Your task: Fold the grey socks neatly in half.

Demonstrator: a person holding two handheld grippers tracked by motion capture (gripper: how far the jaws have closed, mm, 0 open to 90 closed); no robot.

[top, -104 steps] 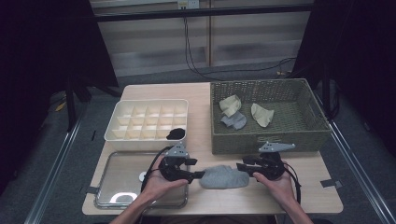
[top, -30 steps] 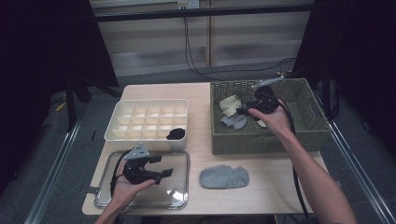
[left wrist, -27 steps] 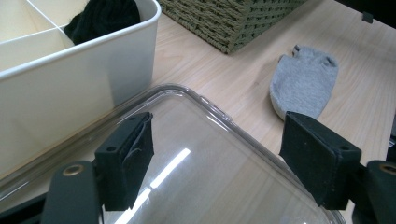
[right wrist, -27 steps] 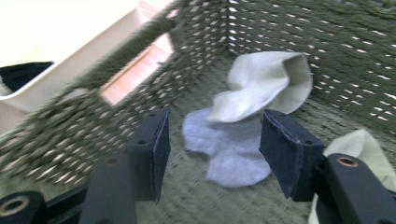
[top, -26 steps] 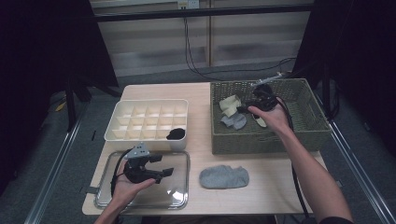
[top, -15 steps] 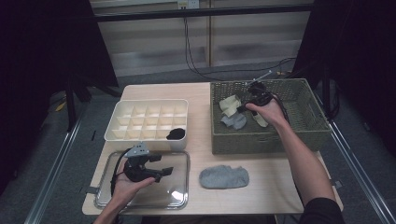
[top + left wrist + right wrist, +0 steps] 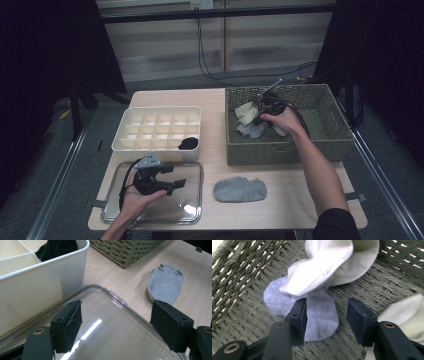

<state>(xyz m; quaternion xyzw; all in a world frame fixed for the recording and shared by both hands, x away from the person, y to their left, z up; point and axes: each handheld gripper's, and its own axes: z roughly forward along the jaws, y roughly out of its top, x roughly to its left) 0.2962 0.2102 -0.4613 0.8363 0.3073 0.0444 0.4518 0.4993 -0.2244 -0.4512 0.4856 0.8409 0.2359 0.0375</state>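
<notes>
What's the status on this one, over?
Right tool open, jaws over the grey sock in the basket. Left tool open, empty, above the clear lid. White sock overlaps the grey sock's far end.

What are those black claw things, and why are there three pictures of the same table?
The black claws are grippers, tools a person squeezes by hand. One picture looks down from above the table; each of the other two comes from a small camera riding on one gripper.

From above, the left gripper hangs open over a clear lid, holding nothing. The right gripper reaches into a woven basket. Its own camera shows the jaws open around a pale grey sock, with a white sock lying partly on top.

Also on the wooden table are a white divider box with a black sock in one corner pocket, and a grey sock lying flat.
</notes>
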